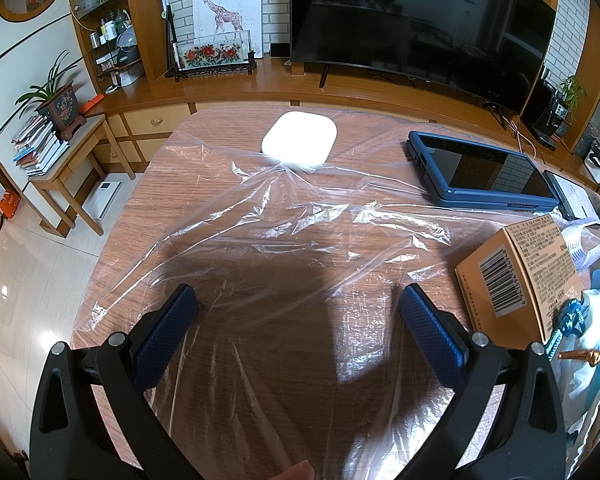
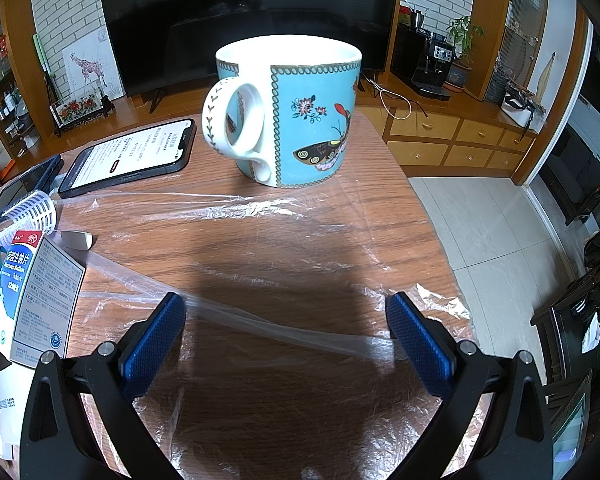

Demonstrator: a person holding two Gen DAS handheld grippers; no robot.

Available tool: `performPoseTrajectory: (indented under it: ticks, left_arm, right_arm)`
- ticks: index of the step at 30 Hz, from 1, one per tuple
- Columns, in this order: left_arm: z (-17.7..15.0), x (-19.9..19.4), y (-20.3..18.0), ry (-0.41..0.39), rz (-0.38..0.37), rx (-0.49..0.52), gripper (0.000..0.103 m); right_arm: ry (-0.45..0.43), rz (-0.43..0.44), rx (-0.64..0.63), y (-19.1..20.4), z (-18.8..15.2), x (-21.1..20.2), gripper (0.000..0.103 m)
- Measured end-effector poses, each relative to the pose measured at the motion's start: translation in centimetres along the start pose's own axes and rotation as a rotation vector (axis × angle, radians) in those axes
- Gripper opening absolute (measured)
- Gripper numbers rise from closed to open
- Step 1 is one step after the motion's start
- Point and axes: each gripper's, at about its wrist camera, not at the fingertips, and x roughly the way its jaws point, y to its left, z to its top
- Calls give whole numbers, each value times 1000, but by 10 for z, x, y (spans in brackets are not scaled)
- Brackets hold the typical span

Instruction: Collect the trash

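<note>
A clear plastic sheet point(image 1: 300, 240) lies wrinkled over the wooden table point(image 1: 140, 208); in the right wrist view the same plastic sheet point(image 2: 292, 216) spreads under both fingers. My left gripper point(image 1: 300, 304) hangs open just above it, nothing between its blue pads. An orange barcoded box point(image 1: 520, 276) lies to its right, beside crumpled white and teal wrapping point(image 1: 596, 320). My right gripper point(image 2: 286, 312) is open too, with a taut fold of plastic running between its fingers. A white medicine box point(image 2: 40, 296) stands at its left, near a white perforated cap point(image 2: 34, 210).
A white rounded case point(image 1: 300, 138) and a blue-cased tablet point(image 1: 484, 168) lie at the far side. A turquoise butterfly mug point(image 2: 296, 112) and a lit phone point(image 2: 132, 156) sit ahead of the right gripper. A TV point(image 1: 420, 20) stands behind. The table edge point(image 2: 440, 240) drops to tiled floor.
</note>
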Motion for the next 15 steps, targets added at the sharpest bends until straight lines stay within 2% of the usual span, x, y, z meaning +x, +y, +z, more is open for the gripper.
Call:
performPoseTrajectory:
  ticks: [12,15]
  left_arm:
    - [0,-4,2,0,-1,3,102]
    - [1,-6,5,38,-10,5,101]
  right_arm:
    - [11,-6,3,0,0,0,99]
    - [-5,-20,39,-6,0,-12,99]
